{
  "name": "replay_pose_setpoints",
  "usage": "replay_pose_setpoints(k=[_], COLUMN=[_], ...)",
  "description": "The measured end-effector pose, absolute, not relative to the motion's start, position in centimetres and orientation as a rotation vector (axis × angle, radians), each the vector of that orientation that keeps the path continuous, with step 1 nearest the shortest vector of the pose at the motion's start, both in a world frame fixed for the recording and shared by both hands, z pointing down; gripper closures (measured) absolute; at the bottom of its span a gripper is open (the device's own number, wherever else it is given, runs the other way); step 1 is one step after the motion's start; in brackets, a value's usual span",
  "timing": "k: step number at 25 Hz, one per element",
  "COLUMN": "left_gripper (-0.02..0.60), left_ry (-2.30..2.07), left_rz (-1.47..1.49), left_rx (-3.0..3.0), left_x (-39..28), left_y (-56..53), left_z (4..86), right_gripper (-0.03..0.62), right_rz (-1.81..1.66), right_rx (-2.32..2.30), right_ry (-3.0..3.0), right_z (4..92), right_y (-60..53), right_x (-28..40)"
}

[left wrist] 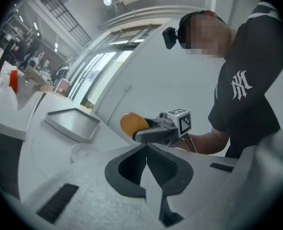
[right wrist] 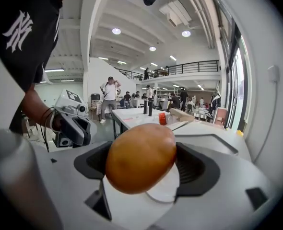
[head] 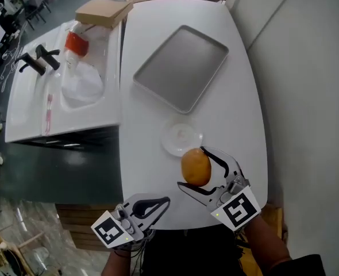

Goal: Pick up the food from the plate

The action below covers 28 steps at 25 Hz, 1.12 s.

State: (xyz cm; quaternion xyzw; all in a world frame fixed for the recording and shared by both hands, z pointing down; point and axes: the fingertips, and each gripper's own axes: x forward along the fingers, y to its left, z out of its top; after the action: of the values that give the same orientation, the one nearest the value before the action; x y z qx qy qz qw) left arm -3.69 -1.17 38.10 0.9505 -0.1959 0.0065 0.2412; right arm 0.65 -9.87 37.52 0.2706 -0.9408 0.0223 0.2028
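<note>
On the far left, a white sink counter (head: 26, 111) carried a black tap (head: 40, 59), with a flat brown cardboard box (head: 103, 11) lying at its far end. Beside it stood a white rounded table (head: 146, 125). At the table's near edge the left gripper (head: 165, 201), a grey two-jaw tool with a black-and-white square-marker cube, was held low with its jaws angled towards the other tool. Its jaws were pressed together with nothing between them. Further back on the table lay a shallow rectangular grey metal tray (head: 182, 68), turned at an angle. Nearer the person sat a small round white plate (head: 178, 135), bare. Just right of it, the round orange-brown piece of food (right wrist: 140, 157) hung lifted off the plate, above its near edge, and did not touch it. The right gripper (head: 194, 168) clasped the food firmly between its two dark curved jaws, one on each side. That tool reached forward over the table's near right side, its marker cube facing up, with a bare forearm behind it. In the left gripper view, the person's black T-shirt (left wrist: 249, 95) showed a white interlocked "NY" emblem on the chest.
</note>
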Motion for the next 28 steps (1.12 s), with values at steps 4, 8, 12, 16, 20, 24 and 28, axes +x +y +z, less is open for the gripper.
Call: replay_pose_setpoints(k=[4, 8, 12, 16, 20, 24, 28], left_gripper=[0.576, 0.577, 0.577, 0.577, 0.577, 0.577, 0.577], left_ry=[-0.470, -0.399, -0.412, -0.365, -0.337, -0.373, -0.408], left_rz=[-0.013, -0.035, -0.093, -0.129, -0.186, -0.225, -0.210], left_rx=[2.689, 2.756, 2.812, 2.841, 2.931, 2.959, 2.959], left_x=[-3.3, -3.4, -4.5, -4.4, -3.9, -4.3, -4.9], left_y=[3.9, 9.7, 12.4, 16.3, 19.1, 21.3, 23.7], left_z=[35.2, 32.4, 29.8, 27.6, 25.3, 24.0, 23.4], right_gripper=[0.178, 0.178, 0.178, 0.178, 0.178, 0.178, 0.178], right_rz=[0.002, 0.055, 0.011, -0.051, -0.037, 0.027, 0.124], right_rx=[0.843, 0.919, 0.821, 0.815, 0.830, 0.769, 0.725], right_ry=[-2.689, -2.766, -2.948, -2.973, -3.007, -2.991, -3.032], right_z=[32.4, 27.9, 22.5, 18.6, 17.4, 18.8, 18.7], right_y=[-4.7, 1.6, 7.7, 13.4, 17.2, 20.3, 22.4], right_x=[1.5, 2.6, 1.9, 2.2, 2.9, 2.7, 2.4])
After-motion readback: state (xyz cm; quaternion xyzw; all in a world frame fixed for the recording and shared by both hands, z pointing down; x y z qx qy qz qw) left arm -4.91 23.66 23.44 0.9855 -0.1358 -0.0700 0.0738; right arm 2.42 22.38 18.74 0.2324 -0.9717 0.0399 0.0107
